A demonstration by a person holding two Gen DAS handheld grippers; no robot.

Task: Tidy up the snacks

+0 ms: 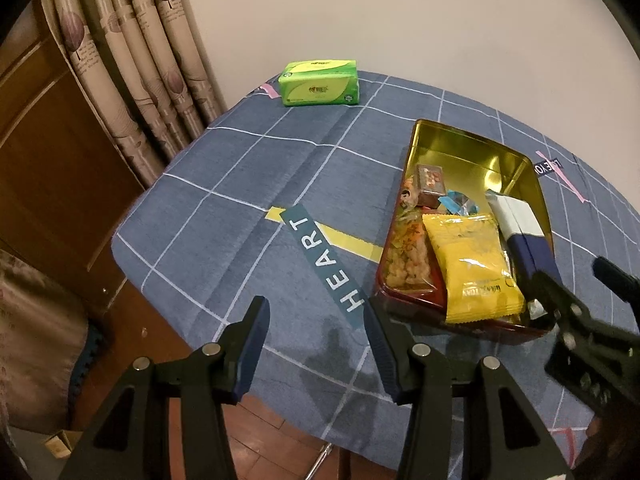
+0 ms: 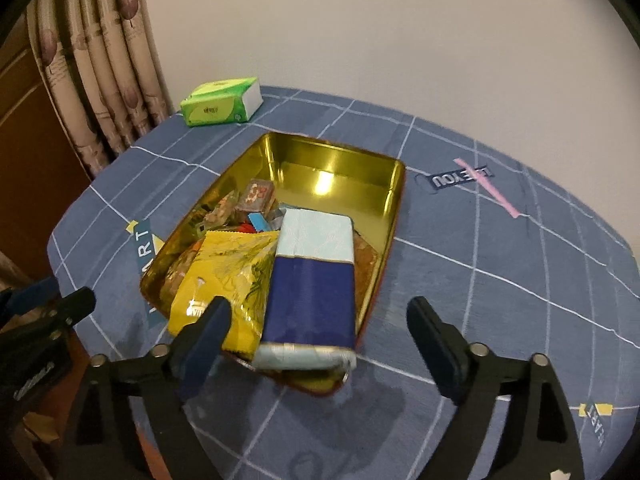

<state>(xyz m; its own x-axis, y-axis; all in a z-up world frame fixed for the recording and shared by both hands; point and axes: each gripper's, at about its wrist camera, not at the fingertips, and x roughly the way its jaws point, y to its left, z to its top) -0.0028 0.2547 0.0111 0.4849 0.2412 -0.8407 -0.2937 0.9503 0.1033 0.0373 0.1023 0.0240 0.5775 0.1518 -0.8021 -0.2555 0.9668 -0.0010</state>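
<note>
- Gold-lined tin (image 2: 344, 168) on the blue checked tablecloth (image 2: 500, 264), near half packed, far half bare
- Blue-and-white packet (image 2: 312, 284) lying lengthwise along the tin's right side, its near end propped over the front rim
- Yellow snack bag (image 2: 228, 280) just beside it on the left, also overhanging the rim; small wrapped sweets (image 1: 430, 180) and a clear pack of mixed bites (image 1: 408, 252) tucked behind
- No loose snack visible on the cloth, so judged nearly done; left perhaps only seating the two overhanging packs flat
- Right gripper (image 2: 320, 320) hovering over the tin's near end, fingers wide, gripping nothing
- Left gripper (image 1: 316, 320) off the tin's left corner above the cloth, fingers wide, empty
- Green tissue pack (image 1: 318, 82) well apart at the far edge, untouched
</note>
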